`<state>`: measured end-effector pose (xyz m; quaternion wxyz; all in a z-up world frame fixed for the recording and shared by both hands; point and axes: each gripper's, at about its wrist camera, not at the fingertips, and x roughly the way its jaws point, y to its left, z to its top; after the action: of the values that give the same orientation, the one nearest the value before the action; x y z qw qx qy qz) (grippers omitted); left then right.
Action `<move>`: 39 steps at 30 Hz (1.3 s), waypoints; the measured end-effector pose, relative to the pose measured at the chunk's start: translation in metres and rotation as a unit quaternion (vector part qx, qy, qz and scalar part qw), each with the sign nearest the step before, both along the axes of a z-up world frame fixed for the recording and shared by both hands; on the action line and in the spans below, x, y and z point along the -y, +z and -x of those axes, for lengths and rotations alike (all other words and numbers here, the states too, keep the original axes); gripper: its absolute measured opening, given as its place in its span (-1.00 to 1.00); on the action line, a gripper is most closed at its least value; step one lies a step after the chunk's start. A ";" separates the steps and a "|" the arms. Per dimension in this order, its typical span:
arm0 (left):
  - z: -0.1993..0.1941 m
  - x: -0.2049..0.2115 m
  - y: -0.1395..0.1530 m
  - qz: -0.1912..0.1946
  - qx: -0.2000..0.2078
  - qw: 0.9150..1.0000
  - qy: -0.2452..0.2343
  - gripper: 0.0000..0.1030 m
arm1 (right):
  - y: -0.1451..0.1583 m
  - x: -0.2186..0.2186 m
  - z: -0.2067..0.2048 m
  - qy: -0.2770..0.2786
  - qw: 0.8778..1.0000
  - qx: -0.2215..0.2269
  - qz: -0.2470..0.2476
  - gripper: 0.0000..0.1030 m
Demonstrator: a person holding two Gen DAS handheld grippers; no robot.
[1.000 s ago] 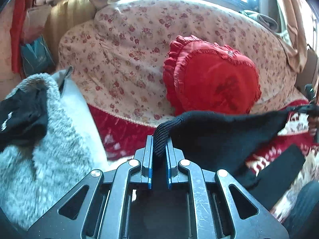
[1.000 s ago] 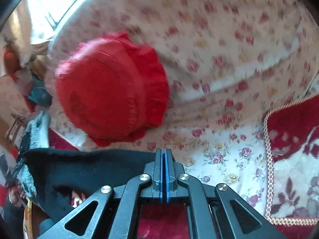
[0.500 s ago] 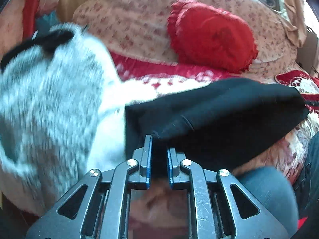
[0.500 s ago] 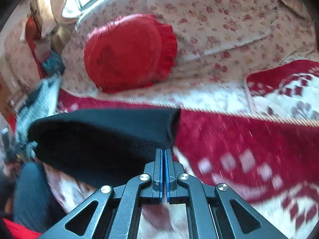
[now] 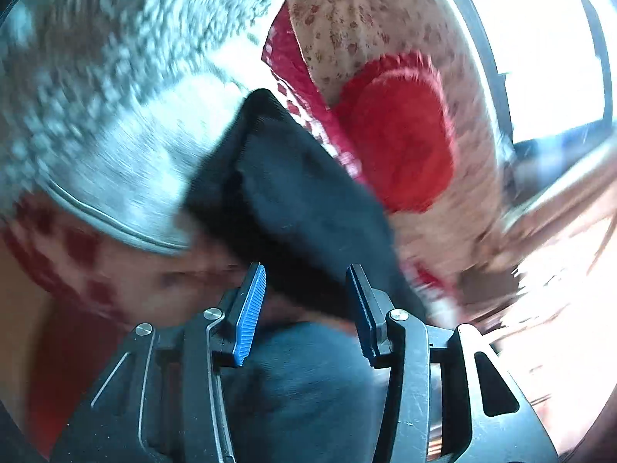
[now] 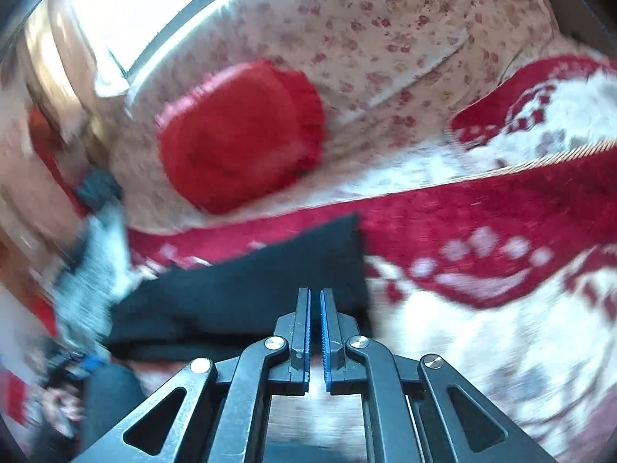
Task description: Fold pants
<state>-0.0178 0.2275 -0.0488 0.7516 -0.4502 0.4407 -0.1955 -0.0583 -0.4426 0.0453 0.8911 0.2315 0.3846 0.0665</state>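
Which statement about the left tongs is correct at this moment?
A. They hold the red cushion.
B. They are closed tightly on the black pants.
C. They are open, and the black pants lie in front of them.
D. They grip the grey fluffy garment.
C: in the left wrist view the left tongs stand wide apart, their blue pads clamp nothing, and the black pants lie just beyond them on the sofa.

I read a home living room: floral-covered sofa (image 6: 385,38), red ruffled cushion (image 6: 239,135), sunlit window (image 5: 540,38) behind.
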 end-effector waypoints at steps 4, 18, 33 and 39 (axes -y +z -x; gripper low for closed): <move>-0.016 0.008 -0.009 0.042 -0.027 0.999 0.002 -0.11 | -0.002 -0.029 -0.007 0.016 1.000 -0.013 -0.019 -0.82; -0.026 0.000 0.002 -0.047 -0.012 0.997 0.065 -0.31 | -0.012 0.002 -0.002 -0.046 0.995 -0.044 -0.071 -0.82; -0.038 0.040 0.030 -0.239 0.033 0.970 0.021 -0.86 | -0.062 0.058 -0.024 -0.106 0.938 -0.153 -0.294 -0.68; -0.043 0.042 0.029 -0.249 0.037 0.967 0.021 -0.85 | -0.072 0.058 -0.025 -0.121 0.936 -0.167 -0.284 -0.61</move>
<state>0.0247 0.1859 -0.0195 0.8600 -0.2502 0.4375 -0.0801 -0.0328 -0.5010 -0.0266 0.7126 0.5279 0.4615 0.0249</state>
